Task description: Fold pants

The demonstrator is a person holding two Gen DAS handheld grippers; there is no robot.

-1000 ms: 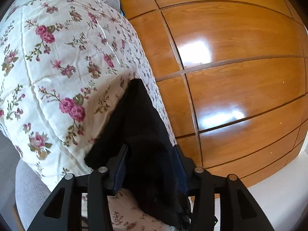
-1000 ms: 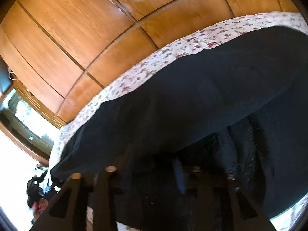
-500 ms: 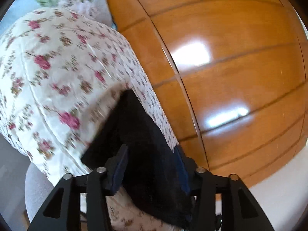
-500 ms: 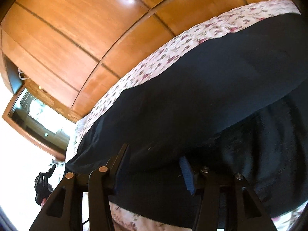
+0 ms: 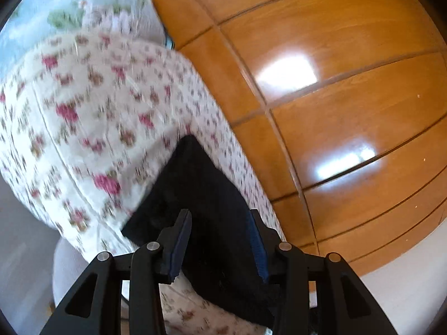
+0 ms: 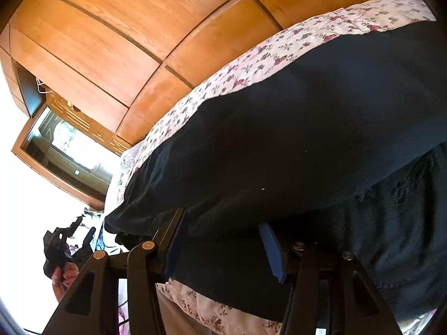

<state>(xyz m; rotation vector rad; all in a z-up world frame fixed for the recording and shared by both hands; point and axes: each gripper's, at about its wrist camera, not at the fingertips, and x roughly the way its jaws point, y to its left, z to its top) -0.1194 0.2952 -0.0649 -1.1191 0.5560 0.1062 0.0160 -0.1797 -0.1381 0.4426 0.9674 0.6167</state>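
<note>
left gripper (image 5: 220, 240) closing on pants (image 5: 206, 195) hem, rising off bed (image 5: 83, 117); right gripper (image 6: 223, 240) opening, pants between pads, grip unclear; fold starting

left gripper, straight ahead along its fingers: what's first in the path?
The black pants: the left gripper already has dark cloth between its fingers, jaws just closing. Past the cloth comes the floral bedspread; how deep the cloth bunch runs is unclear.

Home bedroom: floral quilted bedspread (image 5: 83, 117), glossy wooden wardrobe panels (image 5: 349, 89)
</note>
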